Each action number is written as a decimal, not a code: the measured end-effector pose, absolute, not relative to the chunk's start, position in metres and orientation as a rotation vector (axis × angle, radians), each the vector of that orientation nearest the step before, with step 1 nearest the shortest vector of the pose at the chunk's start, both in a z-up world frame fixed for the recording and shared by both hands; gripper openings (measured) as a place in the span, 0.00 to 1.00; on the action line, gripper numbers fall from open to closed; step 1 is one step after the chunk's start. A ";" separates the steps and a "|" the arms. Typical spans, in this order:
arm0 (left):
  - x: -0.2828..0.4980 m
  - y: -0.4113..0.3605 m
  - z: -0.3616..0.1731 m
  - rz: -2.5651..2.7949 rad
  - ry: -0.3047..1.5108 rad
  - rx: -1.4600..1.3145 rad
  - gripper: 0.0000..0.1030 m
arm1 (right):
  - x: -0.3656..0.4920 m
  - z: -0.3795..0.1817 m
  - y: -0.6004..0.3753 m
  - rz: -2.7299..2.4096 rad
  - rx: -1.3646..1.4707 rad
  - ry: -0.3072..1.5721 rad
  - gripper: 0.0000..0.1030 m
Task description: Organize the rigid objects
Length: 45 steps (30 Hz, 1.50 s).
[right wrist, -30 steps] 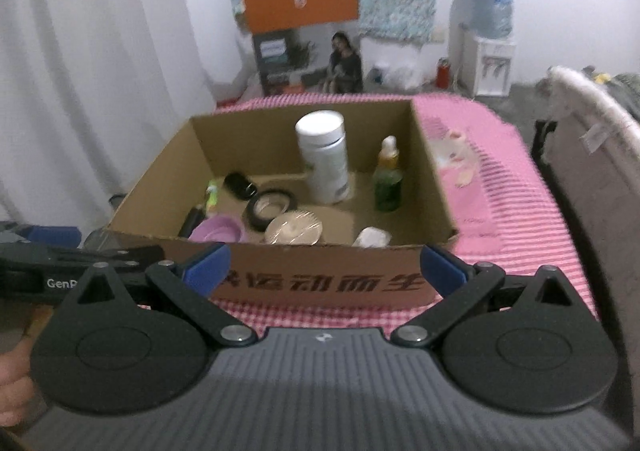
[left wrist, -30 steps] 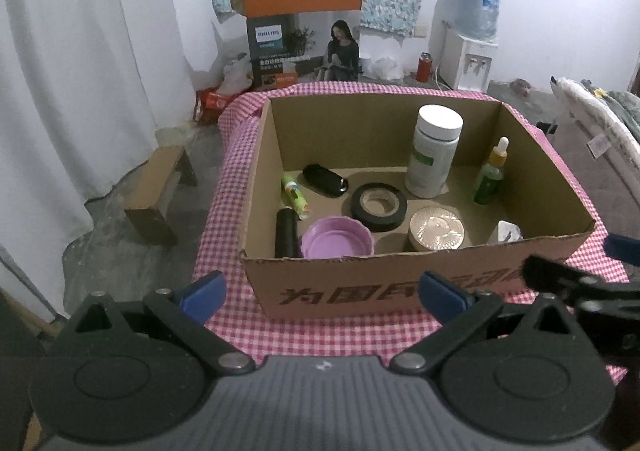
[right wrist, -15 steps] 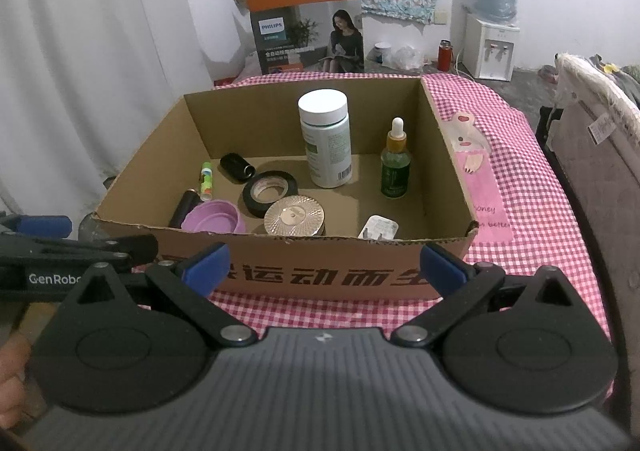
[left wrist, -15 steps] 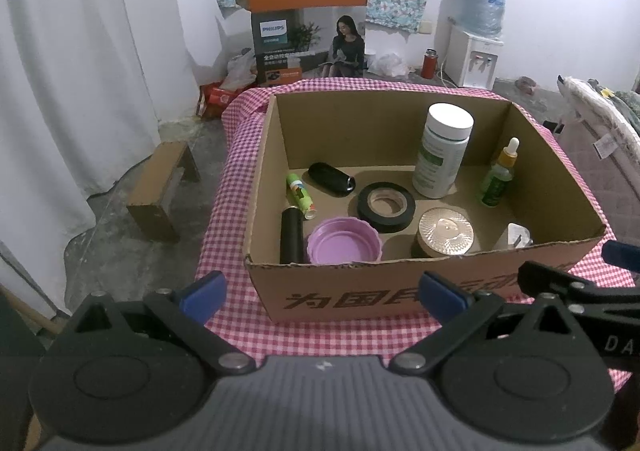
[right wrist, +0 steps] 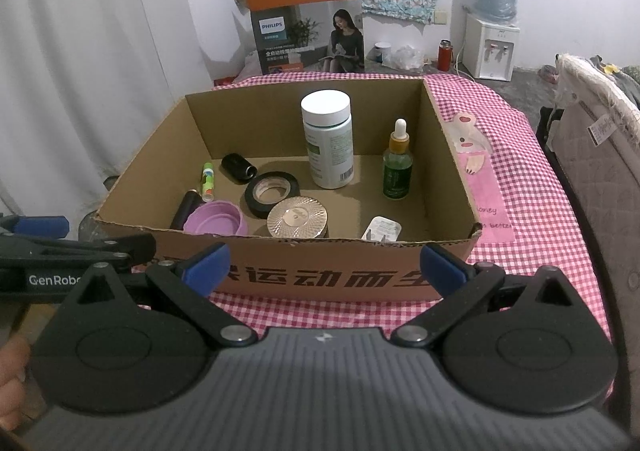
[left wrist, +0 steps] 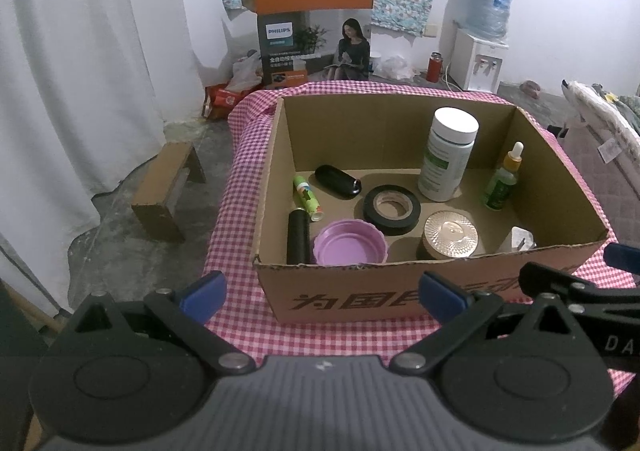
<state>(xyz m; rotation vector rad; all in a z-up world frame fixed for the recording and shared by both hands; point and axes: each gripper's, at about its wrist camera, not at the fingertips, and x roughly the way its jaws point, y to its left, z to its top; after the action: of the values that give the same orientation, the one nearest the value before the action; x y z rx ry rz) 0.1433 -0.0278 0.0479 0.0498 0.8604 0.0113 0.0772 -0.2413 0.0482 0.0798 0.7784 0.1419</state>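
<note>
Philips box (right wrist: 306, 11) behind, GenRobot-marked left tool (right wrist: 60, 247)

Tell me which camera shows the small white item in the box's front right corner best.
The right wrist view: the white item lies in plain sight on the cardboard box floor, beside the gold-lidded jar. In the left wrist view the box's front wall hides most of it.
</note>
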 end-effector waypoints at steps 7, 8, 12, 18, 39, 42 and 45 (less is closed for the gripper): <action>0.142 -0.028 0.049 0.012 0.862 0.050 1.00 | 0.077 0.049 -0.241 0.142 0.085 0.782 0.99; 0.143 -0.027 0.049 0.012 0.862 0.050 1.00 | 0.077 0.049 -0.241 0.142 0.087 0.782 0.99; 0.142 -0.027 0.049 0.012 0.861 0.047 1.00 | 0.077 0.049 -0.242 0.142 0.089 0.782 0.99; 0.142 -0.027 0.049 0.012 0.862 0.049 1.00 | 0.076 0.048 -0.242 0.140 0.091 0.784 0.99; 0.142 -0.026 0.050 0.016 0.860 0.047 0.99 | 0.075 0.048 -0.243 0.138 0.096 0.793 0.99; 0.141 -0.027 0.049 0.018 0.860 0.047 0.99 | 0.075 0.048 -0.243 0.138 0.095 0.793 0.99; 0.141 -0.027 0.049 0.018 0.860 0.047 0.99 | 0.075 0.048 -0.243 0.138 0.096 0.794 0.99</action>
<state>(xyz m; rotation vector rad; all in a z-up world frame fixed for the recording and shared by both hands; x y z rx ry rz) 0.1412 -0.0270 0.0495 0.0466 0.8600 0.0177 0.0752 -0.2428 0.0481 0.0958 0.7938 0.1379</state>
